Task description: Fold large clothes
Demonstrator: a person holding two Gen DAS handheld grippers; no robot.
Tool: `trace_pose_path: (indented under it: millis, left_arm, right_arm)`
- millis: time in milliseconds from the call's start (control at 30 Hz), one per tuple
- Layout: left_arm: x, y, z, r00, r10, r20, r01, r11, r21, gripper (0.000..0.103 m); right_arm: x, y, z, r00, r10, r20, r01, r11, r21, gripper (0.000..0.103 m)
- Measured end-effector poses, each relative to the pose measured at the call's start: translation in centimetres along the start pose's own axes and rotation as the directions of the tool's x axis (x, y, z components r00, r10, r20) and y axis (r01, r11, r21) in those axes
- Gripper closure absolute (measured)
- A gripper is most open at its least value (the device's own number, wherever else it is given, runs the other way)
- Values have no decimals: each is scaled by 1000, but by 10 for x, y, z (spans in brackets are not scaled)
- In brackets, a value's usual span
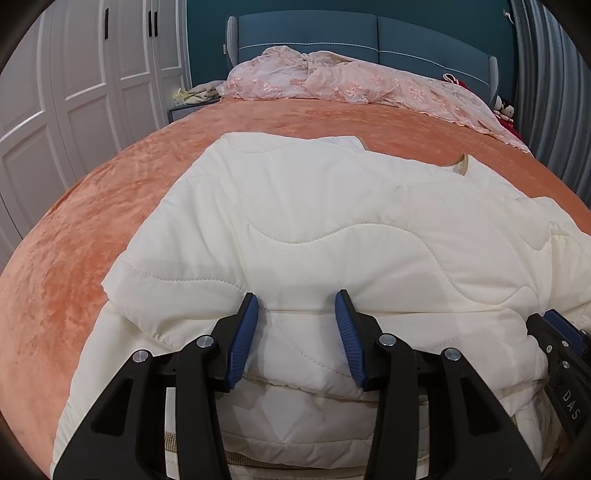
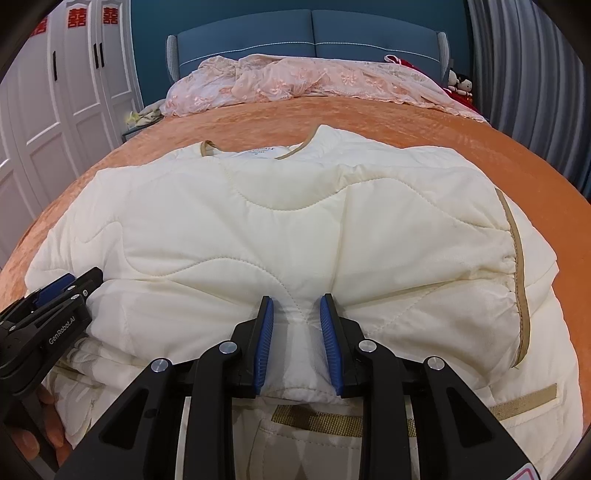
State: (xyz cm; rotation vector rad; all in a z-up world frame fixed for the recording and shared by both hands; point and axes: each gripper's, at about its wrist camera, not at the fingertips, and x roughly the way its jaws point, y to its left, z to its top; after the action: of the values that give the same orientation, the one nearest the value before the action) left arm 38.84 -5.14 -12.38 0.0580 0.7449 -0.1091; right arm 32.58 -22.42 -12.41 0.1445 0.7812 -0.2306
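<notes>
The quilted cream jacket (image 2: 295, 221) lies spread on the orange bedspread (image 1: 110, 206), collar (image 2: 258, 151) at 12 o'clock toward the blue headboard (image 2: 314, 33), its near edge doubled over at 6 o'clock where both tools sit. Its long axis at this fold runs 9 to 3 — across both views.

The right tool (image 2: 296, 314) is clenched on a bunched ridge of the folded edge, fabric puckering between the blue pads (image 2: 328, 332). The left tool (image 1: 296, 314) stands wider, straddling the same edge at the 9 o'clock side; whether its pads press the quilting I cannot tell. The two tools are just beside each other along the hem.

Judging from this, the coming move carries the held edge toward 12 o'clock — both hands equally near, so they should travel together.
</notes>
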Motion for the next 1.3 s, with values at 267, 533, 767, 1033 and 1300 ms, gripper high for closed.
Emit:
trace_pose_path:
  millis: [267,533,767,1033,1300]
  left_arm:
    - [-1,-1,-1,1000,7,5,-7,1000,4,61]
    - [-1,-2,0,1000,7,0,-7,1000,5,61]
    - [-32,23,33,990,-131,-57,131,991,-12,30]
    - [-9,91,131,989,-131,-62,116,974,-195,13]
    - [78,92,183,985,-76,-157,41,976,-215,15]
  right_arm:
    - [0,4,-1,1000,-14,7,14,1000,-10,77]
    - [2,5,-1,1000,-17,7,17,1000,-12,77]
    - [-22,-10,20,996,78,-50,-78,997,20,64]
    - [-11,4,108,971,237,4,-237,970,55,47]
    - [105,55,195,946,314,-78,-302,944,137,45]
